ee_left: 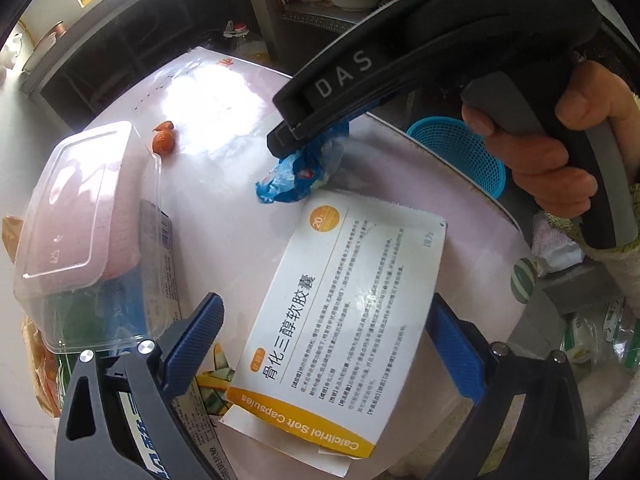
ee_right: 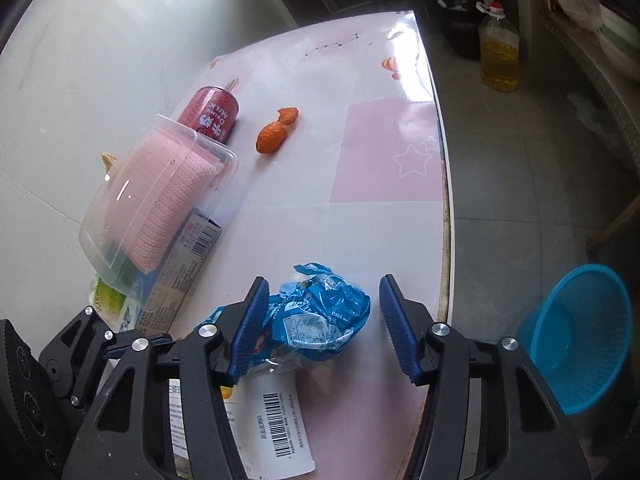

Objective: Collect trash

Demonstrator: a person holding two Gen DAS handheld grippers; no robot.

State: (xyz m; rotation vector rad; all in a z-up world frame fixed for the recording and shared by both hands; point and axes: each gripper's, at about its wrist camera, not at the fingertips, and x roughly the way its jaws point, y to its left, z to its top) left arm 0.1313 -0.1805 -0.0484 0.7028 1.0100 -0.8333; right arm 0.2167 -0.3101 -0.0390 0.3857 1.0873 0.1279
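Right wrist view: the crumpled blue wrapper [ee_right: 320, 316] is seen on the table [ee_right: 384, 152] between the right gripper [ee_right: 322, 330] fingers, touched by the left pad, clear of the right; nothing is clamped yet. Closure should be centred on its bulk. The left gripper [ee_left: 324, 344] is spread, unclenched, around the white medicine box [ee_left: 340, 320].

left gripper [ee_left: 324, 344]: jaws wide around white-and-yellow capsule box [ee_left: 340, 320] | right gripper [ee_left: 286, 142]: tip on crumpled blue plastic wrapper [ee_left: 298, 176]
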